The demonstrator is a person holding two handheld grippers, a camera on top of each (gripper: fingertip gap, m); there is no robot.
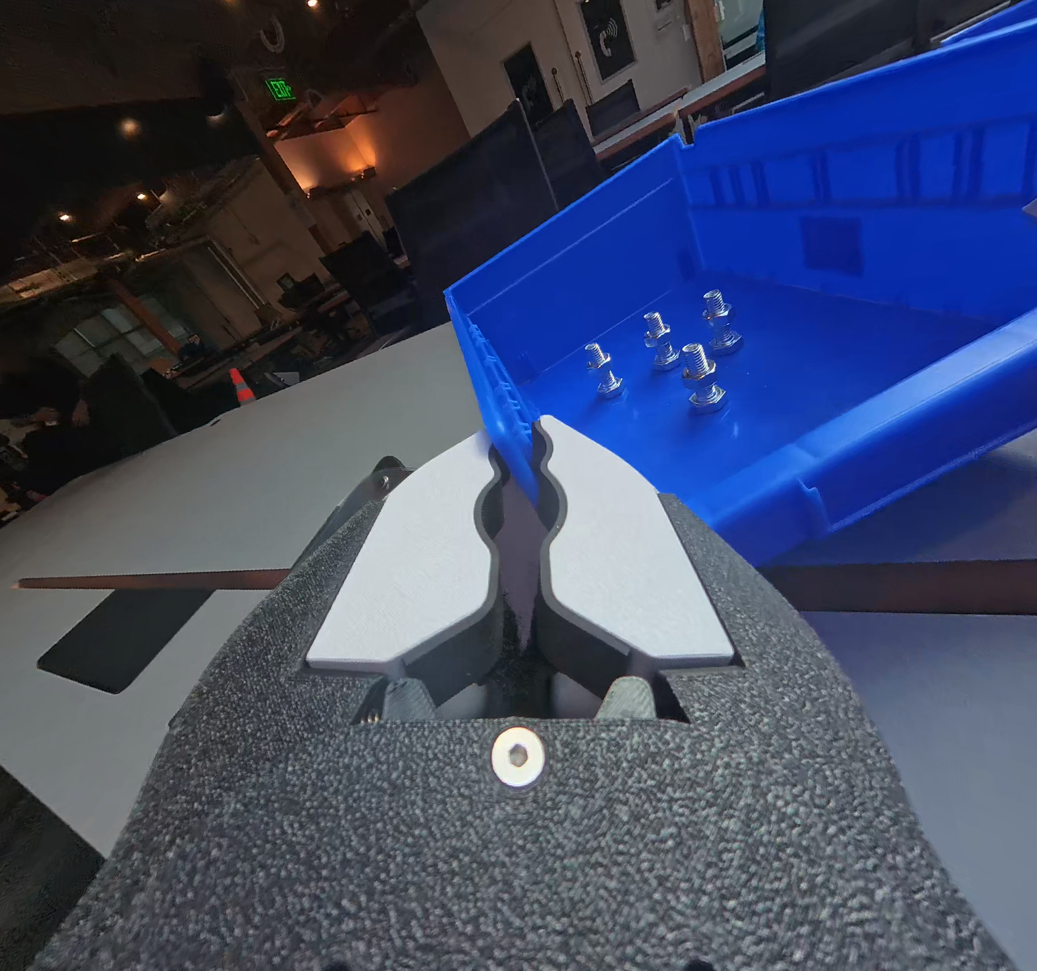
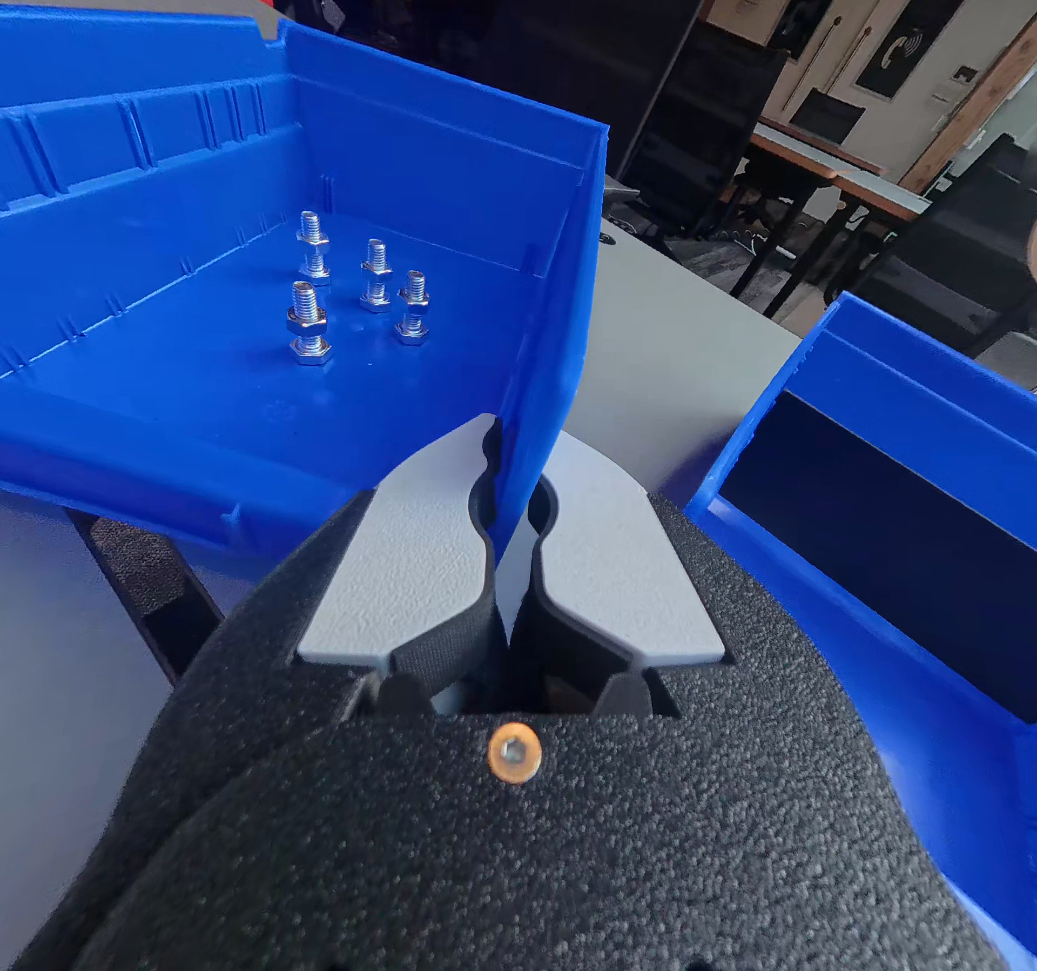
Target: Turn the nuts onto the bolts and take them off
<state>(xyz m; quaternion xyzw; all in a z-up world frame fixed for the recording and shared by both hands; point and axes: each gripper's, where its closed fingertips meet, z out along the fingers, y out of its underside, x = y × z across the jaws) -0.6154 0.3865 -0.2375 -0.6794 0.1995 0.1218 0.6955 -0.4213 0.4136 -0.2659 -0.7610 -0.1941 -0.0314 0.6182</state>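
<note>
A blue plastic bin (image 1: pixel 842 203) holds several silver bolts (image 1: pixel 698 377) standing on their heads, each with a nut threaded on its shank. My left gripper (image 1: pixel 513 433) is shut on the bin's near left side wall. In the right wrist view the same bin (image 2: pixel 449 158) and bolts (image 2: pixel 307 321) show. My right gripper (image 2: pixel 524 433) is shut on the bin's right side wall. The bin looks tilted, with its front edge raised off the grey table (image 1: pixel 280 467).
A second blue bin (image 2: pixel 898 495) stands close to the right of my right gripper. A dark gap between tabletops (image 1: pixel 168 579) and a black rectangular cutout (image 1: pixel 112 641) lie to the left. Chairs and desks (image 2: pixel 813 169) stand beyond the table's far edge. Tip to tip, the grippers are about 20 cm apart.
</note>
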